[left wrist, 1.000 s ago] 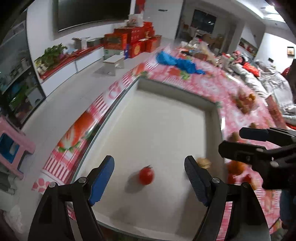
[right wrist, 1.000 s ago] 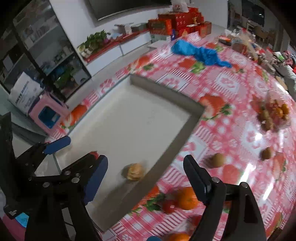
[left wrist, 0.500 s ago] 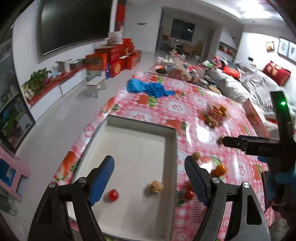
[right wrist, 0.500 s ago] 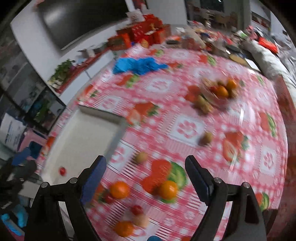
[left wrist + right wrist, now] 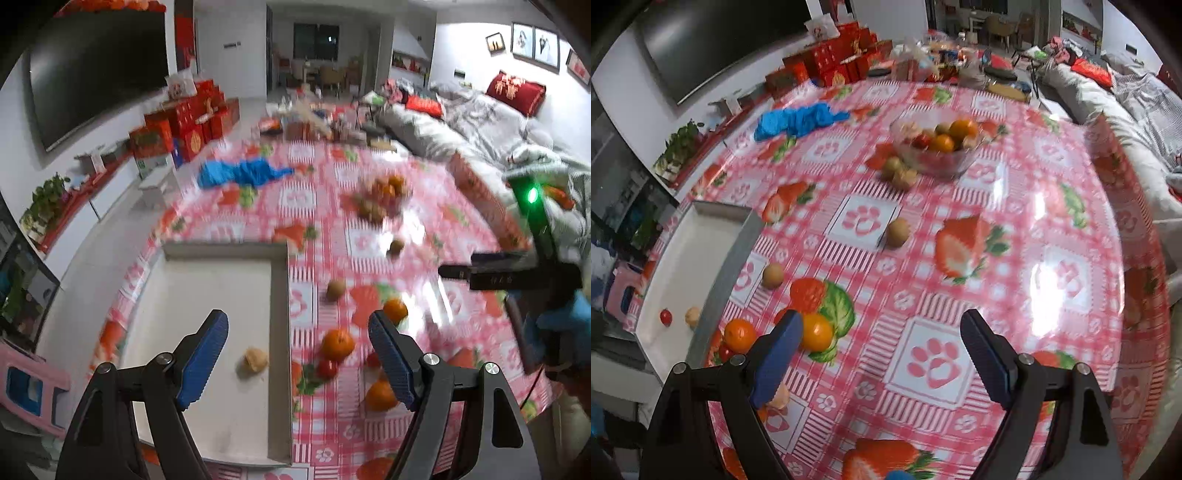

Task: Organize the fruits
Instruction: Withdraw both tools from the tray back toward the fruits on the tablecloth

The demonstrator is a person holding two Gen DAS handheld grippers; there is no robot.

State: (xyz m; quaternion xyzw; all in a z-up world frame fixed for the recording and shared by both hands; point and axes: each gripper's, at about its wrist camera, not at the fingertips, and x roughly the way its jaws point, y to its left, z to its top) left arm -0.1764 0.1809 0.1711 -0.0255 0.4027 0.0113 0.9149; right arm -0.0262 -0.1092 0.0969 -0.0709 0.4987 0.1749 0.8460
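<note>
A white tray [image 5: 280, 332] sits at the table's left edge and holds a pale brown fruit [image 5: 255, 360]. In the right wrist view the tray [image 5: 716, 280] also holds a small red fruit [image 5: 666, 316]. Oranges [image 5: 337, 344] [image 5: 816, 331], small red fruits [image 5: 327, 367] and brown fruits [image 5: 336, 289] [image 5: 898, 232] lie loose on the red checked tablecloth. A glass bowl [image 5: 936, 153] of mixed fruit stands further back. My left gripper [image 5: 299, 363] is open above the tray's right wall. My right gripper [image 5: 882, 356] is open and empty above the cloth.
A blue cloth [image 5: 798, 120] lies at the far left of the table. Clutter stands along the table's far edge [image 5: 945, 70]. A sofa with grey bedding [image 5: 480, 125] runs along the right. A pink stool [image 5: 26, 391] stands on the floor at the left.
Both grippers have pulled back and risen away from the tray. The views swung right over the loose fruit. The red fruit and the pale fruit stay in the tray.
</note>
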